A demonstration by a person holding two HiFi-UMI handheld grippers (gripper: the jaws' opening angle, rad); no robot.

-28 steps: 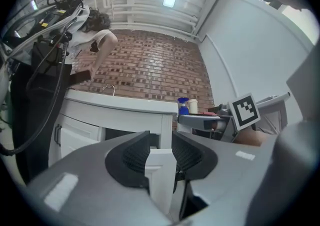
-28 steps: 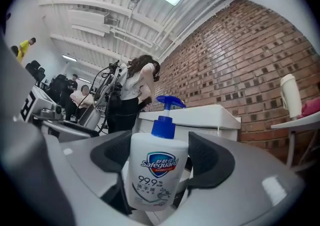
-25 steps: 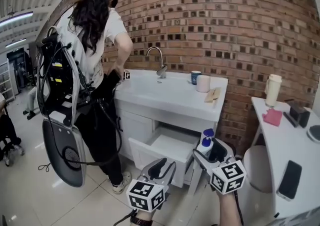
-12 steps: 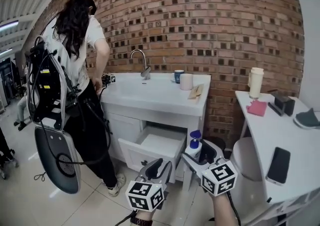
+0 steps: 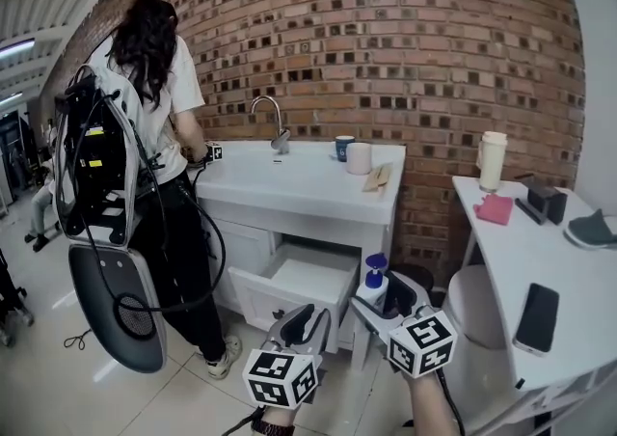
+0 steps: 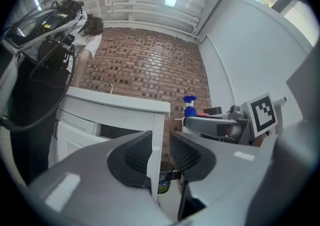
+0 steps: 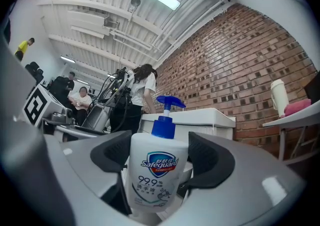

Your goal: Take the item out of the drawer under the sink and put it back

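Right now the right gripper (image 5: 384,297) is clamping the bottle (image 7: 157,170) around its body, upright beside the open drawer (image 5: 313,280) — smooth, rigid plastic, probably slippery, so mid-body beats the pump — while the left gripper (image 6: 160,152) is hanging open, empty.

Right claw (image 7: 162,159) tight on an upright white soap bottle (image 7: 157,172) — blue pump (image 7: 168,103) on top, brick wall (image 7: 240,60) behind.
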